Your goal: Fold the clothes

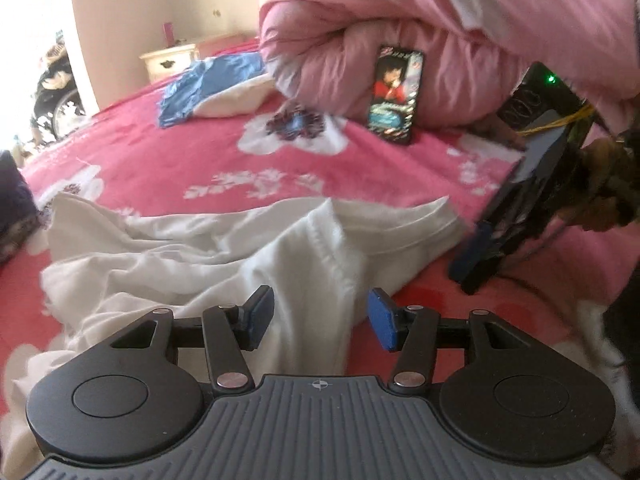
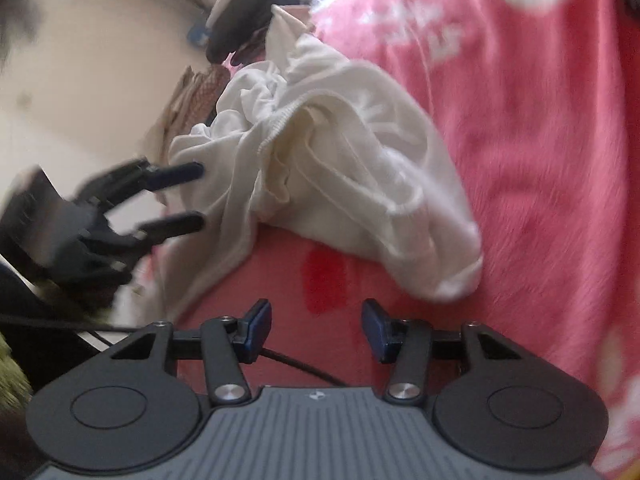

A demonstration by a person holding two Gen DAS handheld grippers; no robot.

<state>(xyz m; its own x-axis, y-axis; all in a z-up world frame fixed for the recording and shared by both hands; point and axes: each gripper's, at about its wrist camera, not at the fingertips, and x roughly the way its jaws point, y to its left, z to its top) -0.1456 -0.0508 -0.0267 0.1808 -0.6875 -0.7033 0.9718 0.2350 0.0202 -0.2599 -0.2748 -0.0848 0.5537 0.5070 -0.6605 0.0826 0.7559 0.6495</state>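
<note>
Reaching for the crumpled white garment [image 1: 248,248] on the bed [image 1: 168,168], we've got both grippers apart and holding nothing. It lies bunched right ahead of the left gripper [image 1: 320,318], with cloth under its blue pads, and a bit ahead and left of the right gripper [image 2: 316,330]. We'd say pinch a single layer at the stitched hem, one corner each, then pull outward to flatten it before any fold.
</note>
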